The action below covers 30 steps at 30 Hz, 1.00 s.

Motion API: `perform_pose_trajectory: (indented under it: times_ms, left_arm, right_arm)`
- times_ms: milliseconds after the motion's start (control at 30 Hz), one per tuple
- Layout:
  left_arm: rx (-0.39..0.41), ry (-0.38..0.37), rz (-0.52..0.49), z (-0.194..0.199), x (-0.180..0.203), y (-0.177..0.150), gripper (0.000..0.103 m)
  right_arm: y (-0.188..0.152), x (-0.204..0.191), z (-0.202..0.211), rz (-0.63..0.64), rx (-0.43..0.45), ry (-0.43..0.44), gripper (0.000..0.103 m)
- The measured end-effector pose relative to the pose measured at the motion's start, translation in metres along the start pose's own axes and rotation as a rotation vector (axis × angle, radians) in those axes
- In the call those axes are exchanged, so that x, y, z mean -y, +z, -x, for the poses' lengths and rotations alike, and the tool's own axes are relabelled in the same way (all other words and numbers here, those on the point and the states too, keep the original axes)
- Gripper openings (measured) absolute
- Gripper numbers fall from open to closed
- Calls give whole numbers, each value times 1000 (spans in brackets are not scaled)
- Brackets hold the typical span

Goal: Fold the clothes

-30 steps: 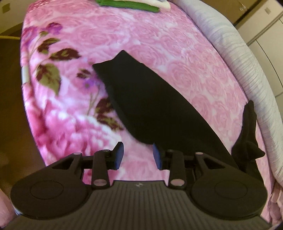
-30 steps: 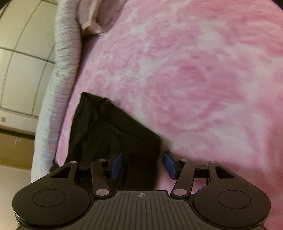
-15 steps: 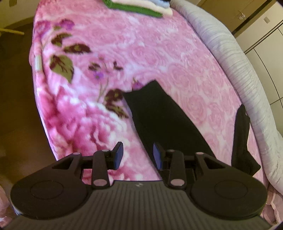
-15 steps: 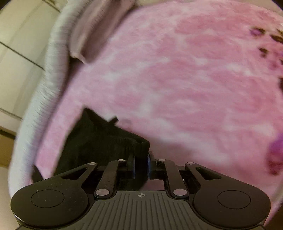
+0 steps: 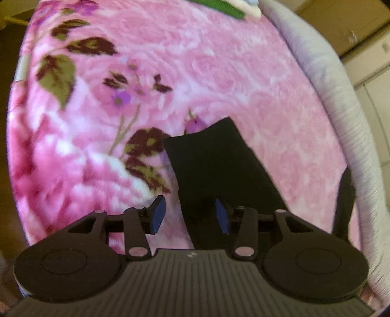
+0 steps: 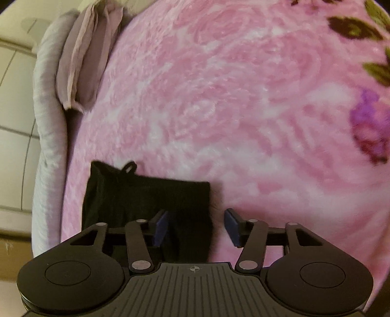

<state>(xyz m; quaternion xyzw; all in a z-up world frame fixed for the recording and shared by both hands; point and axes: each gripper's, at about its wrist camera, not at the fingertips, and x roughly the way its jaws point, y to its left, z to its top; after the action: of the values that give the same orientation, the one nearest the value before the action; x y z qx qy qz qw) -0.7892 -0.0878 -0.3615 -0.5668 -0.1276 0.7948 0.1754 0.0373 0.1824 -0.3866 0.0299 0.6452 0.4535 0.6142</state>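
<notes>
A black garment [image 5: 214, 165] lies as a long strip on the pink floral blanket [image 5: 219, 61] and runs under my left gripper [image 5: 189, 216]. The jaws of that gripper are opening slightly, with the strip's left edge below the gap and no pad pressing on it. Further right a second dark part [image 5: 343, 202] of the garment stands up near the bed's edge. In the right wrist view the garment's folded end [image 6: 146, 195] lies flat. My right gripper [image 6: 197, 227] hovers over its right edge, its jaws opening wide and free of the cloth.
A grey ribbed bolster [image 5: 341, 122] borders the blanket on the right of the left wrist view. A stack of folded clothes [image 5: 226, 7] sits at the far end. A lilac pillow [image 6: 82, 61] lies at the upper left of the right wrist view. The bed's edge drops away at the left wrist view's left.
My right gripper closed on the garment's edge, carried it across, then opened and let it go. The left gripper sank closer to the black strip.
</notes>
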Motion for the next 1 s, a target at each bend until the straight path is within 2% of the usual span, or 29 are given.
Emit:
perform_pose_trajectory:
  times_ms: [67,100,133,233,433,600,667,800,867,900,967,1000]
  left_arm:
    - [-8,14,-63,-7,5,4,5]
    - [-11,14,-99,-9,7,6,5]
    - [0,8,-117,-5,9,8,5]
    - [27,-18,-179,10,12,14,5]
    - [25,-21,-297,39,14,18,5]
    - [16,19,-315,59,-12,15,5]
    - [9,59,-332,61,-22,11,5]
    - [-38,192,-398,50,-29,-3,11]
    - [14,259,-420,59,-26,-4,12]
    - [36,276,-403,66,-25,-2,15]
    - [76,299,-359,81,-25,3,21]
    - [82,284,-350,88,-22,5,21]
  right_arm:
    - [-1,-6,-6,25,25,-21,52]
    - [-1,-10,-9,49,31,-43,39]
    - [-1,-16,-11,83,25,-78,13]
    - [-1,-32,-2,140,35,-108,10]
    - [-9,-41,55,217,84,-41,10]
    - [-17,-15,88,184,76,-72,10]
    - [-23,2,98,168,64,-95,10]
    - [-28,20,95,196,-36,-178,13]
    - [-21,15,94,207,-46,-268,27]
    - [-18,13,94,213,-51,-313,29]
    - [-6,4,101,225,0,-407,40]
    - [1,-2,106,227,36,-435,41]
